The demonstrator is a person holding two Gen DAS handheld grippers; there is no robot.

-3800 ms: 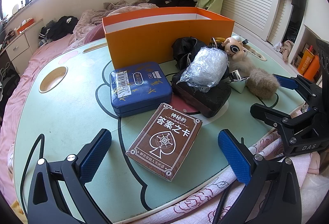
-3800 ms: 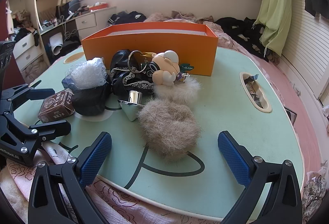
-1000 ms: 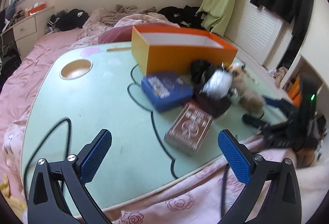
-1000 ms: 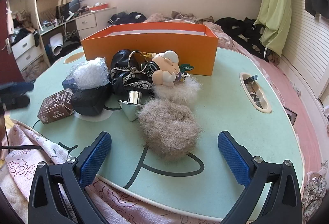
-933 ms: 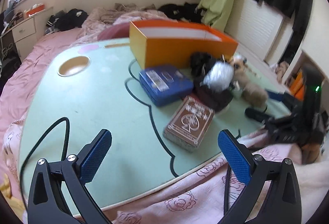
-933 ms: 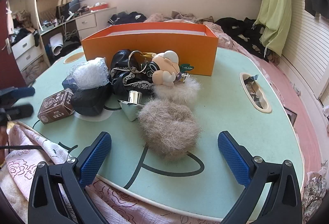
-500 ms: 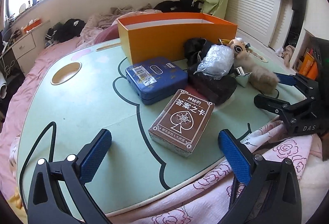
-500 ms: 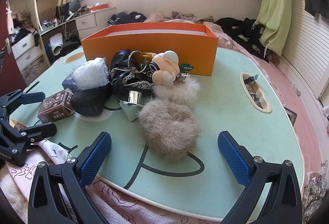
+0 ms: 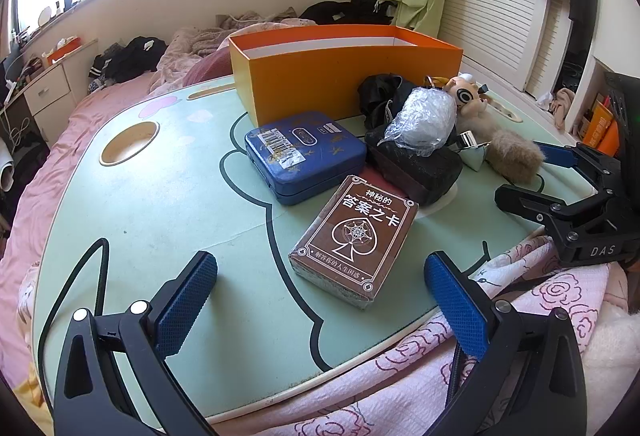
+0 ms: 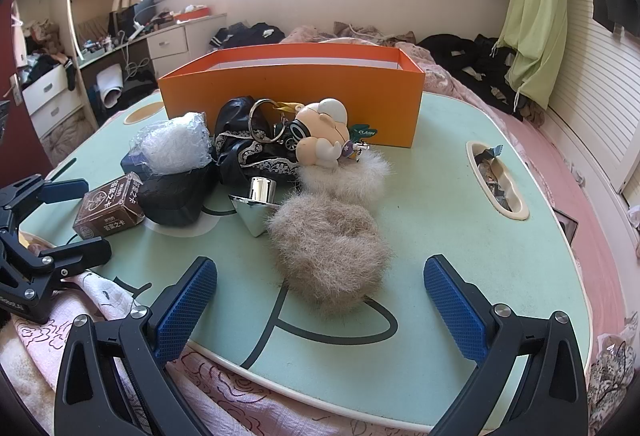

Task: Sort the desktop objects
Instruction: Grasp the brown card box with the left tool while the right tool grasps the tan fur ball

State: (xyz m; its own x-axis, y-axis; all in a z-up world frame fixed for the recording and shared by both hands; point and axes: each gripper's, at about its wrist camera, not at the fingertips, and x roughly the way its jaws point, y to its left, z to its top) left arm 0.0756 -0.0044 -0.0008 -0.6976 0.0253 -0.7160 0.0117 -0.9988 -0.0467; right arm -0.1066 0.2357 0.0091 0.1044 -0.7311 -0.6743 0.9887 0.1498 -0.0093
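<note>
A brown card box (image 9: 354, 236) lies near the table's front edge, just ahead of my open left gripper (image 9: 320, 300), which holds nothing. Behind it sit a blue tin (image 9: 304, 156), a black pouch (image 9: 412, 164) topped by a plastic-wrapped ball (image 9: 424, 116), and an open orange box (image 9: 344, 76). My right gripper (image 10: 320, 296) is open and empty, with a beige fur pompom (image 10: 328, 256) right in front of it. Beyond the pompom are a silver cone (image 10: 254, 210), a doll keychain (image 10: 320, 132) and black lace cloth (image 10: 240, 152).
The mint-green table (image 10: 460, 196) rests on a pink bed. A cup hole (image 9: 128, 142) is at its far left, and a slot holding wrappers (image 10: 496, 180) at its right. The left gripper (image 10: 86, 218) shows at the right view's left edge.
My left gripper swung from a farther, leftward position in toward the card box, and it came back into the right wrist view. The right gripper and the objects stayed put.
</note>
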